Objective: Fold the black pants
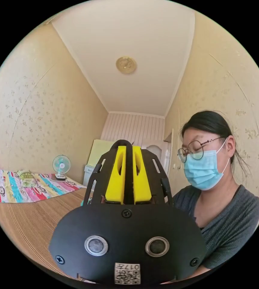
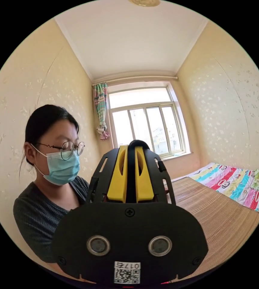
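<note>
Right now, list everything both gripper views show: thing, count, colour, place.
woven mat: 1, tan, on the bed.
patterned sheet: 1, multicolour stripes, along the wall beyond the mat.
desk fan: 1, white and teal, on the sheet by the wall.
window: 1, white frame, end wall.
curtain: 1, patterned, tied at the window's side.
ceiling lamp: 1, gold.
door: 1, white, far end.
person: 1, grey top, beside the bed.
left tongs: yellow jaws, together.
right tongs: yellow jaws, together.

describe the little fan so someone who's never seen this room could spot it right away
Start at the wide brown woven mat and follow it to the bright striped cartoon-print sheet along the wall. The small fan stands upright at that sheet's end, the sole round thing there, pale teal with a white centre.
</note>
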`<action>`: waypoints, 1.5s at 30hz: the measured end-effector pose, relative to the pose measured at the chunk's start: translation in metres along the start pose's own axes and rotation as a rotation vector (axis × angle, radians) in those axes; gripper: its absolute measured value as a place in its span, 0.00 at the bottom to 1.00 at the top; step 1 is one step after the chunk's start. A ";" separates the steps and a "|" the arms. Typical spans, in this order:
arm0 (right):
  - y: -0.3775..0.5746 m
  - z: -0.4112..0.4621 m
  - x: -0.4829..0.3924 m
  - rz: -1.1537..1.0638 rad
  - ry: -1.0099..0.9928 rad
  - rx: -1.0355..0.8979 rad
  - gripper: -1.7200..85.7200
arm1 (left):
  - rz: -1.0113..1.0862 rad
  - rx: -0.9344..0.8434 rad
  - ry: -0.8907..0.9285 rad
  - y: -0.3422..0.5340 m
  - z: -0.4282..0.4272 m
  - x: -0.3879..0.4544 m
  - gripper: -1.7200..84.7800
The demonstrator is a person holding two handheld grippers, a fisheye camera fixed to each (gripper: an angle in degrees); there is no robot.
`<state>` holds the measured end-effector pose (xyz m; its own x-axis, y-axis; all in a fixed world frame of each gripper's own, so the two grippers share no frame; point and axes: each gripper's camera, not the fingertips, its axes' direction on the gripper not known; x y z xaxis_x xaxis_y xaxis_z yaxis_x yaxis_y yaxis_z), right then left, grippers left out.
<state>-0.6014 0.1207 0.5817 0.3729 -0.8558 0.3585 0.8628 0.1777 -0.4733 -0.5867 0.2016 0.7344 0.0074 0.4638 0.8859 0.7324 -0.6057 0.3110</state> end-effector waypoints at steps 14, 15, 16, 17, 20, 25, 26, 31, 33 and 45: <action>0.012 0.023 0.228 0.388 0.343 -0.135 0.03 | -0.309 -0.178 -0.478 -0.004 0.074 -0.197 0.06; 0.022 0.025 0.248 0.426 0.347 -0.140 0.03 | -0.310 -0.201 -0.505 -0.001 0.078 -0.205 0.07; 0.028 0.025 0.256 0.444 0.350 -0.143 0.03 | -0.308 -0.249 -0.541 0.008 0.085 -0.218 0.07; 0.043 0.027 0.269 0.478 0.364 -0.166 0.03 | -0.304 -0.309 -0.570 0.022 0.091 -0.228 0.07; 0.100 0.043 0.277 0.487 0.457 -0.347 0.03 | -0.305 -0.502 -0.635 0.089 0.103 -0.246 0.07; 0.256 0.044 0.244 0.572 0.336 -0.549 0.04 | -0.485 -0.672 -0.502 0.250 0.074 -0.229 0.07; 0.299 0.040 0.229 0.633 0.287 -0.583 0.04 | -0.567 -0.695 -0.459 0.291 0.063 -0.215 0.07; 0.416 0.002 0.177 0.915 0.241 -0.587 0.06 | -0.848 -0.777 -0.427 0.406 0.025 -0.159 0.06; 0.424 -0.033 0.182 1.005 0.223 -0.433 0.08 | -0.888 -0.733 -0.479 0.407 0.009 -0.157 0.07; 0.371 0.025 0.345 1.005 0.361 -0.534 0.23 | -1.048 -0.640 -0.677 0.379 0.059 -0.313 0.24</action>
<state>-0.1436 -0.0965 0.5501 0.6086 -0.5515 -0.5705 -0.0433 0.6948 -0.7179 -0.2714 -0.1349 0.5546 0.1146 0.9847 -0.1313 0.1699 0.1108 0.9792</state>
